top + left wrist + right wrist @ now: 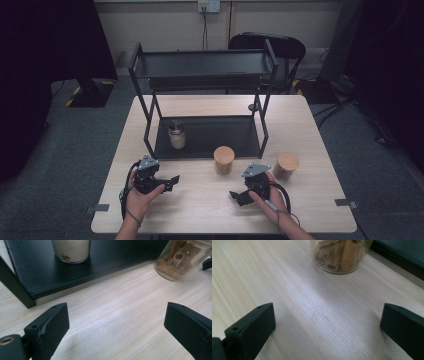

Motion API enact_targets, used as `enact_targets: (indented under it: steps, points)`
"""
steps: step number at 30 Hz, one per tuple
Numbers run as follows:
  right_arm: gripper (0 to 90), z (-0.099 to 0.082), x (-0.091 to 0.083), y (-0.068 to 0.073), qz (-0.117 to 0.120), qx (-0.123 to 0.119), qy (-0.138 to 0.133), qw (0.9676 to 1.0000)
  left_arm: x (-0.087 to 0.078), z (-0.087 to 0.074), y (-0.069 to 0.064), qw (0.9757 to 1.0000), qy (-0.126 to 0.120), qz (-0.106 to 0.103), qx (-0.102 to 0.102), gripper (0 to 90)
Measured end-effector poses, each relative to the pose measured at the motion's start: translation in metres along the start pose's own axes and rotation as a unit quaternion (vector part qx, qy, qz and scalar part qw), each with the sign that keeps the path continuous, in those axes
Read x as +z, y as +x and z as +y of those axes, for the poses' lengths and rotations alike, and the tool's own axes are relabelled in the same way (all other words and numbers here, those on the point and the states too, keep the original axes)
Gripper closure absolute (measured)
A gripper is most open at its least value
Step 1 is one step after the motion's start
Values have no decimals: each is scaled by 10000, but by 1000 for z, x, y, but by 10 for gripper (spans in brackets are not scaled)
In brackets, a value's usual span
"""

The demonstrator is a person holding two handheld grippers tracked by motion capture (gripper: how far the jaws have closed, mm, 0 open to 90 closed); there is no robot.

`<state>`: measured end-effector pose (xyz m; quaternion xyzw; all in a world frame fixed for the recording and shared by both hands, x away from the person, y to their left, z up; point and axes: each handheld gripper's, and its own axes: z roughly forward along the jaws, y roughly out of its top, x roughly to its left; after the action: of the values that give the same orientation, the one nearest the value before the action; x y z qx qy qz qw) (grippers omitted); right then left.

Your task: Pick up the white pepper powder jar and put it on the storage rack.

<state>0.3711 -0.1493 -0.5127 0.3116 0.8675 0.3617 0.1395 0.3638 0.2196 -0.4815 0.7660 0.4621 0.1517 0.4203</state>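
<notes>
A: Hovering low over the table (200, 200), the left gripper (172, 181) is held with its jaws spread wide and nothing between them; bare wood is seen in the gap in the left gripper view.

B: The same is seen of the right gripper (235, 196): jaws well apart, no load, pointed inward toward the middle of the table. Both are kept near the front edge, probably so that either jar can be approached without anything being knocked.

A: The middle jar (224, 160), glass with a wooden lid and packed with brown sticks, is stood upright on the table just in front of the black shelf rack (145, 132). It is framed straight ahead in the right gripper view (339, 256), so it is judged the likeliest thing to be taken.

B: A second lidded jar (286, 165) is placed to the right, just beside the right hand. A third, the pale-filled jar (176, 135), is already set on the rack's lower shelf at its left end, which suggests the shelf is being stocked.

A: The wide jaw setting is sensibly kept: the jars are broad, and a narrow opening would be pushed against the glass.

B: Room is left on the lower shelf to the right of the pale-filled jar, and the upper shelf is bare.
</notes>
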Motion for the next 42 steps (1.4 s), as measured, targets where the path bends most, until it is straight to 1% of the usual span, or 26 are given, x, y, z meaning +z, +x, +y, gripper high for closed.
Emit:
enact_targets:
  steps: [9, 20, 23, 33, 34, 36, 42]
  points:
    - [0, 0, 0, 0, 0, 1, 0, 10000, -3, -9, 5, 10000, 31, 53, -50, 57]
    - [0, 0, 0, 0, 1, 0, 0, 10000, -11, -14, 10, 9998, 78, 157, -26, 57]
    - [0, 0, 0, 0, 1, 1, 0, 10000, -12, -16, 11, 9998, 115, 188, 5, 56]
    - [0, 0, 0, 0, 0, 2, 0, 10000, -15, -24, 13, 9996, 184, 227, -12, 53]
    - [0, 0, 0, 0, 0, 2, 0, 10000, -15, -25, 14, 9995, 209, 244, 21, 53]
    - [0, 0, 0, 0, 0, 3, 0, 10000, -15, -27, 14, 9994, 228, 255, 25, 53]
    - [0, 0, 0, 0, 1, 2, 0, 10000, -17, -32, 16, 9991, 308, 305, 3, 53]
